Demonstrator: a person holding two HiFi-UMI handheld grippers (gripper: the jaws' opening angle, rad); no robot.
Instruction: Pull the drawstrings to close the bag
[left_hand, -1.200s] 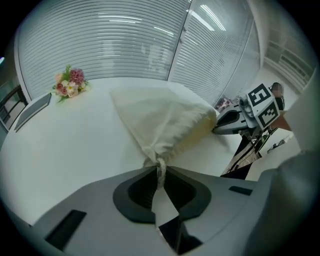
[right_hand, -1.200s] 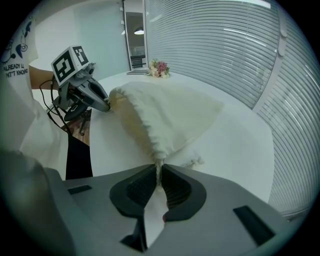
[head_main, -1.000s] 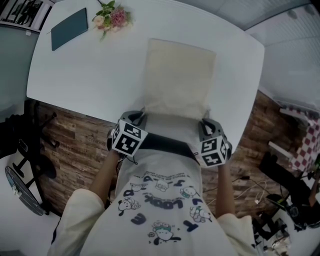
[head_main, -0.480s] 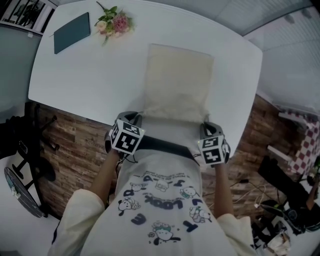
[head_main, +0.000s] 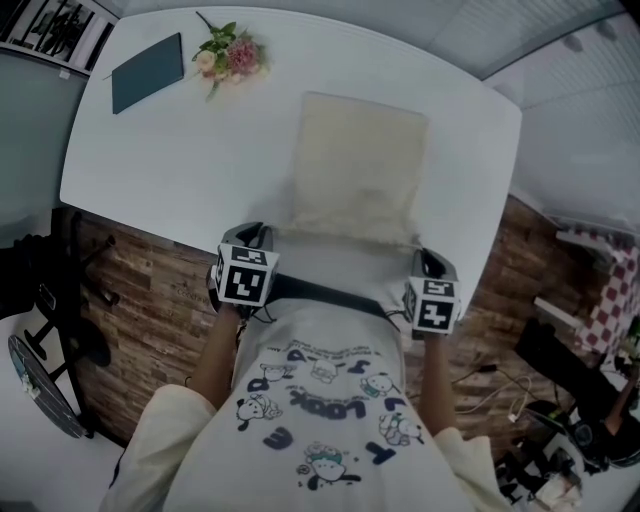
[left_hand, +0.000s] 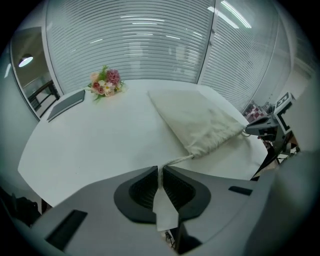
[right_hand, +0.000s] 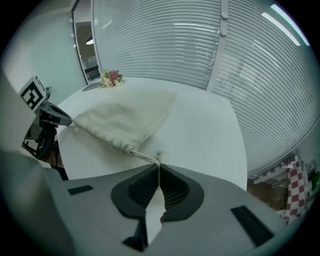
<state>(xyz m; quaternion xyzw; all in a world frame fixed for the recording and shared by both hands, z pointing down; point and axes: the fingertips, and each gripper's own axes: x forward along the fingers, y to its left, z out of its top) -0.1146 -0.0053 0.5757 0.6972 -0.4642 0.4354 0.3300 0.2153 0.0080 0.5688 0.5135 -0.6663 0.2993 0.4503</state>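
Setting: office or meeting room, possibly given over to recording work.
Evidence:
- large white rounded worktop (head_main: 180, 150)
- glass walls lined with horizontal blinds (left_hand: 150, 45)
- dark teal notebook (head_main: 147, 73) and small bouquet (head_main: 228, 52) near the far edge of the worktop
- wood-plank floor (head_main: 150, 300)
- loose cables (head_main: 490, 385) on the floor at right
- black stands (head_main: 60, 300) at left, kind unclear
- red-checked cloth (head_main: 612, 290) at the right edge

The bag (head_main: 355, 165) is matt cream cloth, its drawstring (left_hand: 179, 159) twisted cord; the surface (head_main: 190, 150) smooth white; the floor (head_main: 150, 295) rough brown wood.
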